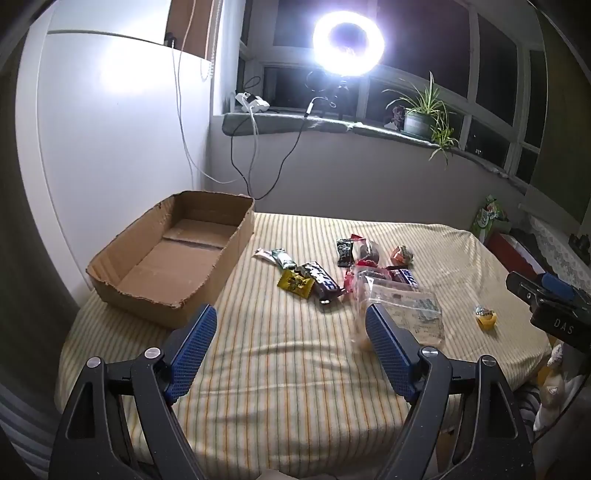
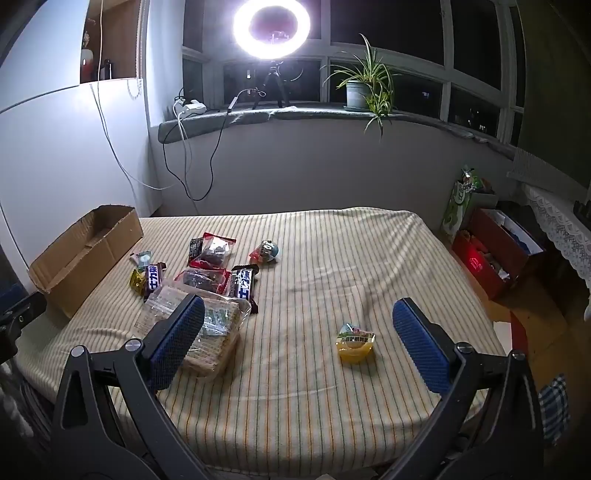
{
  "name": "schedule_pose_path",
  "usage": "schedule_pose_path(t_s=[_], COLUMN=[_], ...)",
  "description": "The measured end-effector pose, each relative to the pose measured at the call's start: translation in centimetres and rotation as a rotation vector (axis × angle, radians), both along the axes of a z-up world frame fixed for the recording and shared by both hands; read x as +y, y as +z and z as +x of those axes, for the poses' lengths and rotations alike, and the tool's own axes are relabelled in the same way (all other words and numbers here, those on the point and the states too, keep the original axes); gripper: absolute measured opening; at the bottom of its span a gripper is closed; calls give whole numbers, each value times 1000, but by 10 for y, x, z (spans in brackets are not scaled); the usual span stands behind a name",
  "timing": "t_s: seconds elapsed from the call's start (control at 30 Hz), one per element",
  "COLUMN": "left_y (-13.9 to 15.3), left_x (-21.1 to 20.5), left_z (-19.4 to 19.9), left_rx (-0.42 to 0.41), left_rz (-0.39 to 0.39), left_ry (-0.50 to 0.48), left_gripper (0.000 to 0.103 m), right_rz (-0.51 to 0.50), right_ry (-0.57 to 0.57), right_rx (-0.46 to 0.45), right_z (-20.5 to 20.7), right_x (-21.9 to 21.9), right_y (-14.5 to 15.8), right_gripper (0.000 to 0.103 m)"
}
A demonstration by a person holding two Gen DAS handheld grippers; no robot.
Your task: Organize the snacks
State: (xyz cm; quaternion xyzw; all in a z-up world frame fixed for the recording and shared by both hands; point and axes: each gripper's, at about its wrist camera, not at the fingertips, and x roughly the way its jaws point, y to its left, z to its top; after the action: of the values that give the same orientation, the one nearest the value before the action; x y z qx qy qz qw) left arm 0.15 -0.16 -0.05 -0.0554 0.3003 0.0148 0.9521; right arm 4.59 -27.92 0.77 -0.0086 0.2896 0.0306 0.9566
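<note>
Cardboard box [image 1: 173,258] floor only in left view; both tongs [image 1: 290,347] [image 2: 299,339] apart, empty.

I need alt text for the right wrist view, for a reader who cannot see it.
The open right gripper hovers over a striped cloth, empty, with a yellow cup snack lying between its fingers. To the left lie a pile of wrapped snacks and an empty cardboard box; a ring light shines behind.
</note>
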Motion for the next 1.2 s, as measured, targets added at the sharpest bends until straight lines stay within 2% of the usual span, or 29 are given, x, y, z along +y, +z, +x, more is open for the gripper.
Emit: schedule_pose_path(t_s=[1.2], left_y=[1], left_x=[1], left_z=[2], left_rx=[-4], left_rz=[-12], left_ry=[-3], left_gripper=[83], right_rz=[-2], right_ry=[2], right_rx=[7], right_z=[-1], right_x=[8], right_y=[-1], right_gripper=[103])
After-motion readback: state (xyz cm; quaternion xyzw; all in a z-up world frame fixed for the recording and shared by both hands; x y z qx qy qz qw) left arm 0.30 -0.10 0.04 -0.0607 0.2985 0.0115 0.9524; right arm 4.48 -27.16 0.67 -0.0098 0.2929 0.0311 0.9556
